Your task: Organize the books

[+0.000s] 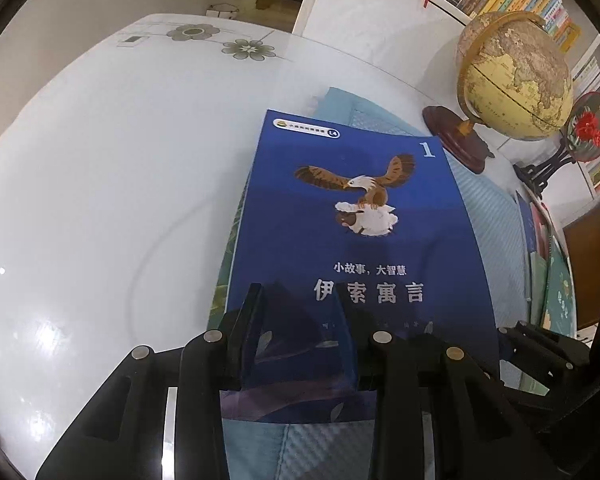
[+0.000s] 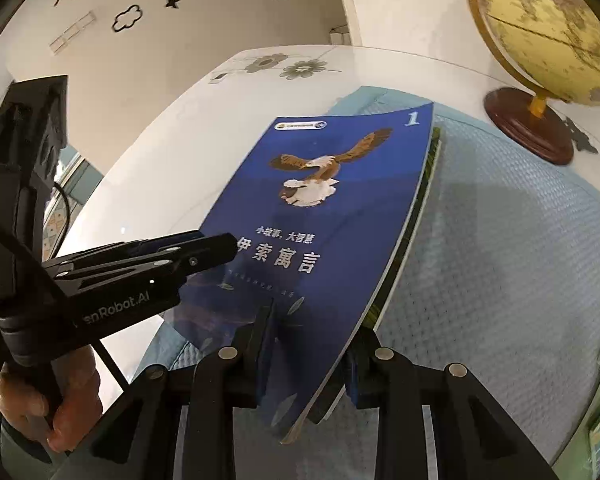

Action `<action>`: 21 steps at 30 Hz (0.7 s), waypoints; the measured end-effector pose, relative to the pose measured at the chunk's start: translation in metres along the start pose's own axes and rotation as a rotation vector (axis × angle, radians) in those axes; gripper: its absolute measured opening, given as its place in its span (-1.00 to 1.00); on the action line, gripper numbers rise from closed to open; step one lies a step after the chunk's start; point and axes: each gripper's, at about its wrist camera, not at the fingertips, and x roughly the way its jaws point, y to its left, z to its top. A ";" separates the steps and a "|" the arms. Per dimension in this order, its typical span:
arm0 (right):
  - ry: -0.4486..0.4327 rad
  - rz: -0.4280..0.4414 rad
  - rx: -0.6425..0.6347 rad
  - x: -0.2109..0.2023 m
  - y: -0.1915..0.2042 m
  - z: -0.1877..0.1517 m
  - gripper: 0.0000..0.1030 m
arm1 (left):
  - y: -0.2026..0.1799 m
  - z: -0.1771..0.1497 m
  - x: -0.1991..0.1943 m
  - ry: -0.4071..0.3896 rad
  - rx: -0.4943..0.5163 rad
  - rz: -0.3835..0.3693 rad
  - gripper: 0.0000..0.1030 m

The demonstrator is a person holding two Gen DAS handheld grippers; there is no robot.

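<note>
Both grippers angle downward. Right gripper (image 2: pixel 308 344) clamps the blue eagle-cover book (image 2: pixel 320 216), seemingly; left gripper (image 1: pixel 296 312) released, jaws astride it.

glossy book cover (image 1: pixel 352 220), woven mat (image 2: pixel 500 240) (textured)

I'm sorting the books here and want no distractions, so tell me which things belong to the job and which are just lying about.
Part of the job:
- blue eagle book, its cover lifted
- green-edged book beneath it
- more books at the right edge
- left gripper
- right gripper, closed on the blue book's cover

Just lying about:
- globe
- red flower ornament on a black stand
- light blue mat
</note>
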 end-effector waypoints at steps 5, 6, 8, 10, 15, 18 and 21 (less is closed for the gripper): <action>0.046 -0.009 0.006 -0.002 -0.004 -0.005 -0.24 | 0.007 -0.007 -0.009 0.005 -0.002 0.016 -0.42; 0.057 -0.022 0.002 -0.003 -0.005 -0.008 -0.21 | 0.007 -0.010 -0.011 0.005 0.003 0.021 -0.42; 0.063 -0.046 0.007 -0.015 -0.014 -0.017 -0.20 | 0.004 -0.015 -0.018 0.002 0.017 0.031 -0.42; 0.044 -0.065 0.027 -0.033 -0.026 -0.031 -0.20 | -0.004 -0.020 -0.026 0.004 0.035 0.022 -0.42; -0.018 -0.099 0.179 -0.093 -0.075 -0.085 0.00 | -0.044 -0.029 -0.043 0.002 0.127 0.012 -0.38; -0.048 -0.112 0.276 -0.124 -0.105 -0.121 0.01 | -0.089 -0.038 -0.057 -0.003 0.217 -0.002 -0.32; -0.075 -0.127 0.352 -0.153 -0.132 -0.153 0.01 | -0.132 -0.051 -0.066 0.012 0.293 -0.029 0.09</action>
